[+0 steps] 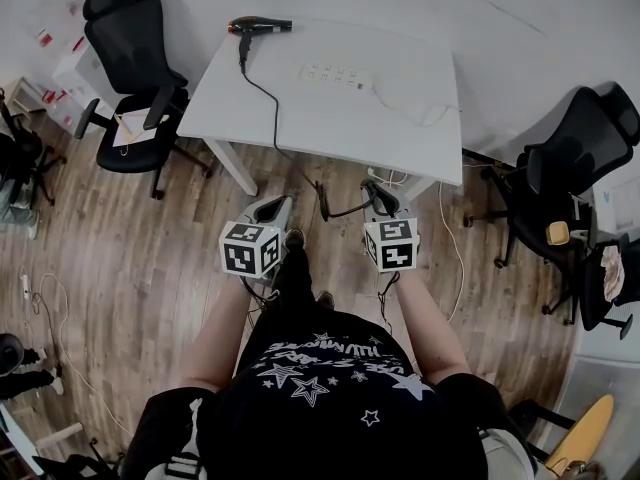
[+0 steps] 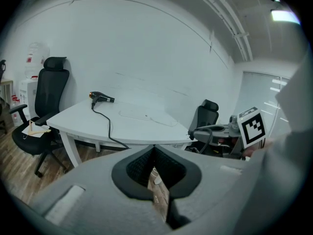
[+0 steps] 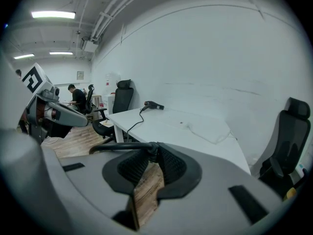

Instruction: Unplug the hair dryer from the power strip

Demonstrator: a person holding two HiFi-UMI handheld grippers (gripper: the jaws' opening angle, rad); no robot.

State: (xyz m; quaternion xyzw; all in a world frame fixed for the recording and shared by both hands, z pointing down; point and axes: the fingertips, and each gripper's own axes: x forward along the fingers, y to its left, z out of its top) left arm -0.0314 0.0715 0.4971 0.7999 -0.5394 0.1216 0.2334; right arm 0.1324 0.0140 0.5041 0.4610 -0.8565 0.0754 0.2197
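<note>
White desk (image 1: 400, 118) on a wood floor (image 1: 150, 258), black chairs (image 1: 135, 68) either side of the desk. Hair dryer (image 1: 258, 26) at desk's far left corner, power strip (image 1: 335, 73) mid-desk. Both grippers off desk's near edge, well apart from the dryer. Right gripper (image 3: 150, 153) clamps the dryer's cord (image 1: 262, 93) end. Left gripper (image 2: 154, 148) closed, empty.

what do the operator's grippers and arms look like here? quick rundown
Both the left gripper and right gripper have grey moulded bodies, black ribbed pads and a white cube with black square markers. The person wears a black short-sleeved T-shirt with white stars.
</note>
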